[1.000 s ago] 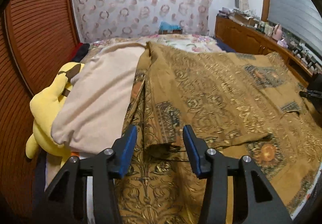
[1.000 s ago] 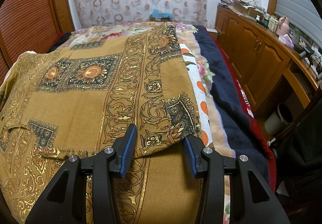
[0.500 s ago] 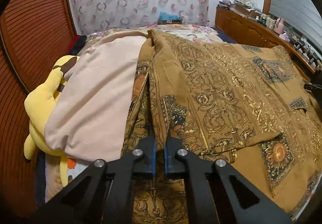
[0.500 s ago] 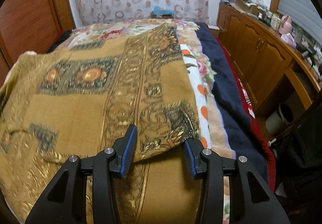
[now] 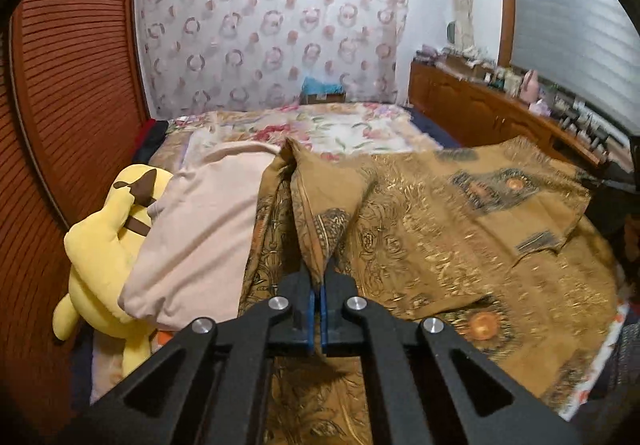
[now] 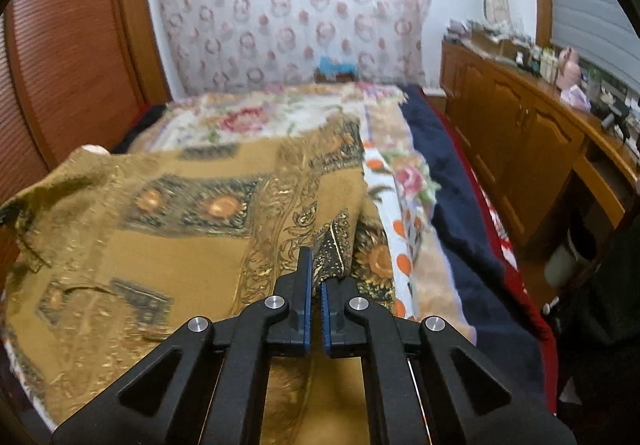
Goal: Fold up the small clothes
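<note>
Left gripper (image 5: 316, 277) clenched on brown patterned garment (image 5: 460, 229) — lower centre; right gripper (image 6: 314, 277) clenched on it too (fabric pinched), beside yellow plush toy (image 5: 104, 245).

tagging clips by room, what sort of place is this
Most likely a home bedroom: a bed under a floral cover, a yellow plush toy beside a beige pillow, and a long wooden cabinet crowded with small items.

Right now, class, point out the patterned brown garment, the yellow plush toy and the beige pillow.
Patterned brown garment (image 5: 460, 229), left wrist view: its spread middle.
Yellow plush toy (image 5: 100, 257), left wrist view: its body.
Beige pillow (image 5: 200, 237), left wrist view: its top face.
</note>
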Demonstrator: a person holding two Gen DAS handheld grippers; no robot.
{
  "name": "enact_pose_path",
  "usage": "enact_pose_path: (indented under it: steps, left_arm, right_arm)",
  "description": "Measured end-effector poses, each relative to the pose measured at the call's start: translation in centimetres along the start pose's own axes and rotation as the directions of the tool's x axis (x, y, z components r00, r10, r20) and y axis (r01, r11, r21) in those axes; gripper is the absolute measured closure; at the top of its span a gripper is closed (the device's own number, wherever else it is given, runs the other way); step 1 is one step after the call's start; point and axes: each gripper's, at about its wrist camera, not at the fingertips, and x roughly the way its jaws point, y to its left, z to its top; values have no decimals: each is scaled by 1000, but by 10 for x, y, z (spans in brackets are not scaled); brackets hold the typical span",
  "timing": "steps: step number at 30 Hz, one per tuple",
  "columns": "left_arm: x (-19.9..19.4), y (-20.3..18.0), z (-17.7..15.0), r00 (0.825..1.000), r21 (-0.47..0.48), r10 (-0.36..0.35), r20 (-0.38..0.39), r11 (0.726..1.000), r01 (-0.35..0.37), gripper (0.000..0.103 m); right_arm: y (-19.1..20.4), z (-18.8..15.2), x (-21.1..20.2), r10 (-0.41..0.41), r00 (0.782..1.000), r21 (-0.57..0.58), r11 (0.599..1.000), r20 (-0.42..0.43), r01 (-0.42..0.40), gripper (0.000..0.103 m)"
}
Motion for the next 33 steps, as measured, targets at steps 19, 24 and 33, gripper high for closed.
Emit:
enact_pose_path:
  steps: [19, 24, 33]
  left_arm:
    - [-63, -12, -12, 979, -73, -179, 98, 980, 187, 103]
    - [-73, -4, -37, 993, -95, -88, 76, 991, 95, 103]
    - [-43, 28, -96, 998, -191, 1, -66, 981, -14, 103]
  right_arm:
    - [29, -3, -116, 92, 987, -96, 992, 132, -80, 102]
    - [25, -15, -131, 76, 989, -65, 996, 124, -68, 102]
    - [21, -66, -80, -29, 999, -57, 998, -38, 27, 102]
